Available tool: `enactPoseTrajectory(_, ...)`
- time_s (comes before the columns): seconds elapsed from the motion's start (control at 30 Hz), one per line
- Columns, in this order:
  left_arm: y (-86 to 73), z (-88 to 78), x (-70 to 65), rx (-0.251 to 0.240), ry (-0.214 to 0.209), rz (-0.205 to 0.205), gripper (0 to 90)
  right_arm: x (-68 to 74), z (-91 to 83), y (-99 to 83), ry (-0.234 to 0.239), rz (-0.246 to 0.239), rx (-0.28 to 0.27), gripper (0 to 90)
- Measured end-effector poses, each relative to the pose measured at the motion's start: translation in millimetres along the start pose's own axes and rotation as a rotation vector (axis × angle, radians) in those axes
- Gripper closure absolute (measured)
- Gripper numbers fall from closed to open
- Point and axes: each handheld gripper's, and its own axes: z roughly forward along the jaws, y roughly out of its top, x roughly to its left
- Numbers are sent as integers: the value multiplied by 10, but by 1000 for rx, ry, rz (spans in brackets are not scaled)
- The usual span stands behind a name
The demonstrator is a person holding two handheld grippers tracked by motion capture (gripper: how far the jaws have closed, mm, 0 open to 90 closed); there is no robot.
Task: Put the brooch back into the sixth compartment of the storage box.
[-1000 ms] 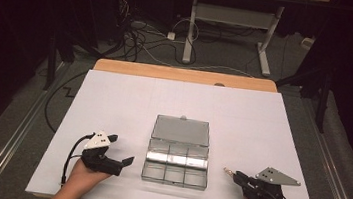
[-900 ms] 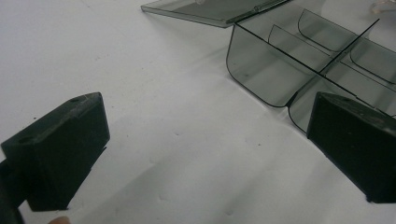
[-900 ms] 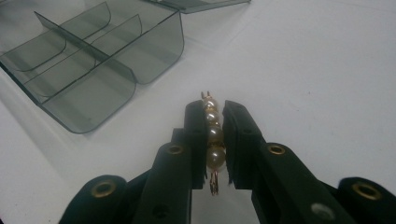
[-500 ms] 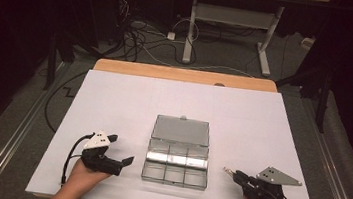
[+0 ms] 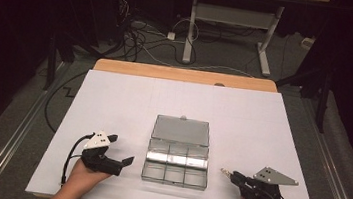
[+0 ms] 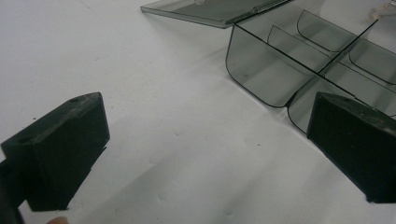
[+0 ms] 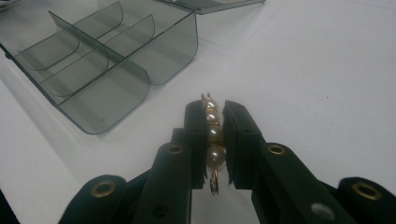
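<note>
A clear grey compartment box [image 5: 176,158] lies open on the white table, its lid [image 5: 181,129] folded back flat. In the right gripper view my right gripper [image 7: 215,109] is shut on a short gold pin strung with pearls [image 7: 214,135], held lengthwise between the jaws, just right of the box's corner [image 7: 154,56]. In the high view the right gripper [image 5: 229,174] rests low at the box's right side. My left gripper [image 5: 124,161] sits left of the box, jaws wide open with nothing between them; its own view shows bare table between the fingers [image 6: 60,149] and the box's near corner [image 6: 266,74].
The white sheet [image 5: 114,97] covers the table, with a wooden edge [image 5: 182,74] at the back. Cables [image 5: 141,35] and a desk frame [image 5: 234,20] lie on the floor beyond. Metal rails [image 5: 14,136] run along both sides.
</note>
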Motion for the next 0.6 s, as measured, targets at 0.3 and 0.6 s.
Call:
enactPoseTrajectory(0.3, 0, 0, -1, 0, 0, 0, 0, 50, 32, 11, 25, 4, 4, 814)
enactPoseTrajectory(0.6, 1, 1, 3, 1, -5, 0, 0, 111, 51, 22, 44, -16, 12, 814)
